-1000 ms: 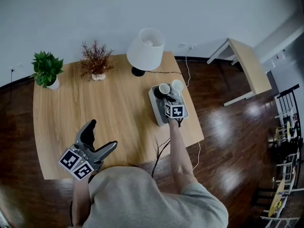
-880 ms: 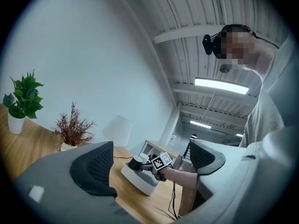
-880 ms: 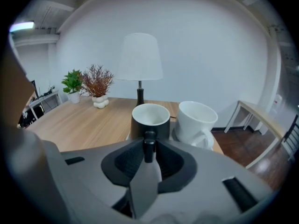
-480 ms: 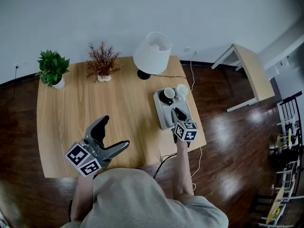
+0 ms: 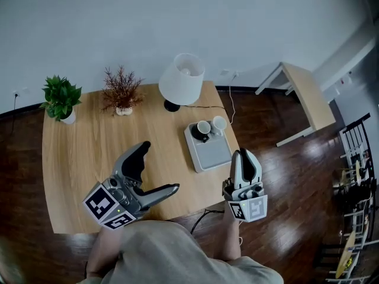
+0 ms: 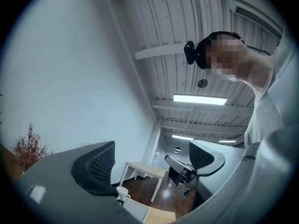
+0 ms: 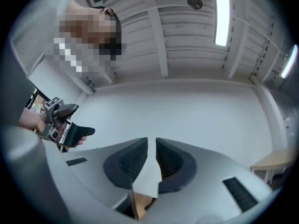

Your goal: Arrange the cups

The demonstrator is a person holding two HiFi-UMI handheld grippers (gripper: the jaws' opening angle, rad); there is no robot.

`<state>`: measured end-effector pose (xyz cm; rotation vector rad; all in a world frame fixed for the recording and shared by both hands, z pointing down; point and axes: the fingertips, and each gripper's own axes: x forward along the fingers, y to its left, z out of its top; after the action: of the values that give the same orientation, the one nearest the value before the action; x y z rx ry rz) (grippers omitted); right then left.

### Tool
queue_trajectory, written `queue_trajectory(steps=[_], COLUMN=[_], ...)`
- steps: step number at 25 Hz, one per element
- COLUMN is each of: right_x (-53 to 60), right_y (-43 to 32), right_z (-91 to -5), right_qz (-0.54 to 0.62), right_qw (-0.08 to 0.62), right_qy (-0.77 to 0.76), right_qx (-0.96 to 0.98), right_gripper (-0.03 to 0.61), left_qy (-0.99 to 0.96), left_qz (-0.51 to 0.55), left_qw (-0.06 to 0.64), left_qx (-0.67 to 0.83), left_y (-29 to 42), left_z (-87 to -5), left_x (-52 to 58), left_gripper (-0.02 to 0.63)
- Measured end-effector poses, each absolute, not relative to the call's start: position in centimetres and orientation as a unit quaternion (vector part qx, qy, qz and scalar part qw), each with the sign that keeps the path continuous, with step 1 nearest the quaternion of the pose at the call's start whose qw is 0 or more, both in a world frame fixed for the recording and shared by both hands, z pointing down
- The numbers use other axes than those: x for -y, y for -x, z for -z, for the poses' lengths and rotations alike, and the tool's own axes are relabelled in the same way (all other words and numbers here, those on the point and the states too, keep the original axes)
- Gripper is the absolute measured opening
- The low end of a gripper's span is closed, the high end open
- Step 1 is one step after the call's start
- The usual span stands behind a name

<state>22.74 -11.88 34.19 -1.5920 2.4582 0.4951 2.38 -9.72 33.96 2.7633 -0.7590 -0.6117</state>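
The arranging looks finished, or paused between placements. Neither gripper is on the tray (image 5: 212, 154), and both cups already stand on it. The tray lies at 3 o'clock on the wooden table (image 5: 89, 158), with the lamp (image 5: 182, 78) at its 11 o'clock.

The dark cup (image 5: 203, 129) and the white cup (image 5: 219, 123) sit side by side at the tray's 12 o'clock end. The white one is at the dark one's 2 o'clock, just beside it, though whether they touch cannot be told. The rest of the tray is bare. Both cups appear empty, but they are too small to be sure.

The right gripper (image 5: 244, 156) hangs at the tray's 5 o'clock, over the table's edge. Its jaws have just been closing and now stand clenched, with only a slit between them. Its own view shows a pale shape through that slit, apparently something farther off rather than a thing pinched. The head view shows nothing in its grip.

The left gripper (image 5: 161, 166) hovers at the tray's 8 o'clock. Its jaws have eased in slightly yet stay released and wide apart — nothing is between them.

If a cup needs shifting, the right gripper is nearer, but it must first spread its jaws. It would then come down at the tray's far end without knocking the neighbouring cup.

At the table's 10 and 11 o'clock, a green plant (image 5: 59, 93) and dried twigs (image 5: 121, 84) each stand in a small pot.
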Motion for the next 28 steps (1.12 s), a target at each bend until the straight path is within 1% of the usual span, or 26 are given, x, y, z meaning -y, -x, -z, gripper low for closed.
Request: queue_trajectory(steps=[5,11,17,28], right_x=[8.9,8.9,9.3,9.7], right_y=[-19.8,-15.6,-13.2,-12.5], right_z=[-30.9,-31.4,-32.2,-33.7], right_qz=[-0.230,-0.240,-0.238,-0.224], right_qw=[0.118,0.089,0.062,0.053], right_qy=[0.504,0.454,0.423,0.414], right_qx=[-0.824,-0.854,-0.872,-0.881], right_gripper=[0.052,0.052,0.052,0.052], left_qy=[-0.939,-0.938,-0.936,-0.933], left_qz=[0.222,0.233,0.223,0.220], left_qw=[0.086,0.065,0.052,0.057], left_qx=[0.250,0.248,0.269,0.279], left_y=[-2.7,-2.7,-2.6,-2.2], left_z=[-32.3,-31.1,-31.5,-31.9], left_x=[9.7,9.4,9.8,10.1], left_gripper=[0.491,0.491,0.485,0.485])
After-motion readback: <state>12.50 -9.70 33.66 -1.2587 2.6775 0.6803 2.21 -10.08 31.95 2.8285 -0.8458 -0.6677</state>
